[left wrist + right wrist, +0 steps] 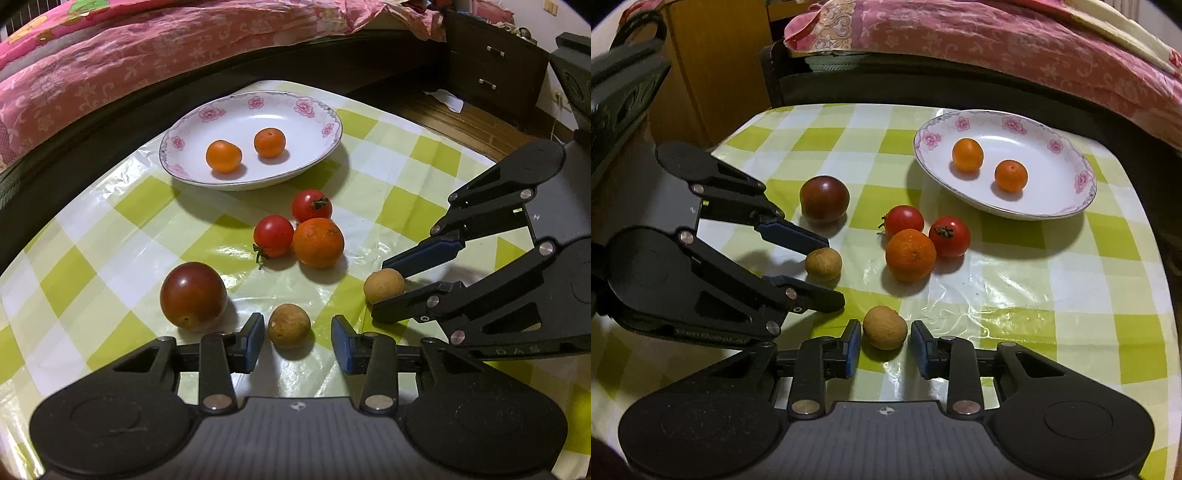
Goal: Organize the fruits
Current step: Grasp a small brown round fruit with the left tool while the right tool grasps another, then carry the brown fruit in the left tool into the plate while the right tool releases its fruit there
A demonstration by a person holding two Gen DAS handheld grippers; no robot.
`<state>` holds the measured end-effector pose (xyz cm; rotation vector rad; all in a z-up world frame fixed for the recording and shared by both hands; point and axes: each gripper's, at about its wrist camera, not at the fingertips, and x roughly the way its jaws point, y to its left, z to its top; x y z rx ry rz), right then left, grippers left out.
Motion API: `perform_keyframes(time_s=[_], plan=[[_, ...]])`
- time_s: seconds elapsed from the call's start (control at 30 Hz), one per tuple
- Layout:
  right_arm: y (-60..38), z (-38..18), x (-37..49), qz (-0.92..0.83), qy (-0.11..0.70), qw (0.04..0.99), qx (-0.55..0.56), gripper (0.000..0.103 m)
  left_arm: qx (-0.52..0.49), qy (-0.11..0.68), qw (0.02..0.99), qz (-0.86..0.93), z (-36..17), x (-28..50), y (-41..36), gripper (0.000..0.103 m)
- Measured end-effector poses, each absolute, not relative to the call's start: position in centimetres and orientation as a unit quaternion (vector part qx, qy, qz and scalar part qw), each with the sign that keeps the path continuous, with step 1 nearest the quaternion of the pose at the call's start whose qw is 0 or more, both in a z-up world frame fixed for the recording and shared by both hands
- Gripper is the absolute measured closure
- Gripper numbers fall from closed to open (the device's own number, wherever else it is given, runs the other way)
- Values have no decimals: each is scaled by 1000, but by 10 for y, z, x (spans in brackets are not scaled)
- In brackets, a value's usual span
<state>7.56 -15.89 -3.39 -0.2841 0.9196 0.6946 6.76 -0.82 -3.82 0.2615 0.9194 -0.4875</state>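
A flowered white plate [325, 114] [1082, 199] holds two small oranges [224, 156] [270, 142]. On the checked cloth lie two red tomatoes [273, 236] [311, 205], a bigger orange [318, 242] [911, 254] and a dark tomato [193, 295] [824, 198]. My left gripper [297, 336] [833, 269] is open around a brown longan [289, 325] [823, 264], with gaps on both sides. My right gripper [882, 345] [380, 290] is open around a second longan [885, 327] [384, 285].
A bed with a pink quilt [110, 48] [997, 33] runs along the table's far edge. A dark bedside cabinet [495, 62] stands far right in the left view, a wooden cabinet [713, 74] far left in the right view.
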Motion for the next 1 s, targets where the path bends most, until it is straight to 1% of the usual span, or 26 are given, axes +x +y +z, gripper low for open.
perform_keyframes(time_s=[0.1, 0.2, 0.23, 0.53, 0.8, 1.0], plan=[[-158, -34, 75, 327, 431, 829, -140, 80, 124, 438, 860, -230, -38, 68, -8, 56], [-157, -34, 75, 323, 432, 831, -137, 81, 122, 438, 862, -224, -37, 69, -8, 65], [-157, -34, 74, 323, 433, 831, -137, 81, 120, 439, 862, -223, -37, 69, -7, 70], [-160, -31, 76, 317, 435, 832, -132, 81, 133, 438, 860, -224, -36, 64, -9, 71], [-155, -35, 71, 319, 422, 833, -162, 80, 152, 424, 864, -225, -38, 58, -12, 69], [-157, -36, 70, 321, 419, 834, -162, 79, 168, 415, 867, -220, -38, 56, -12, 60]])
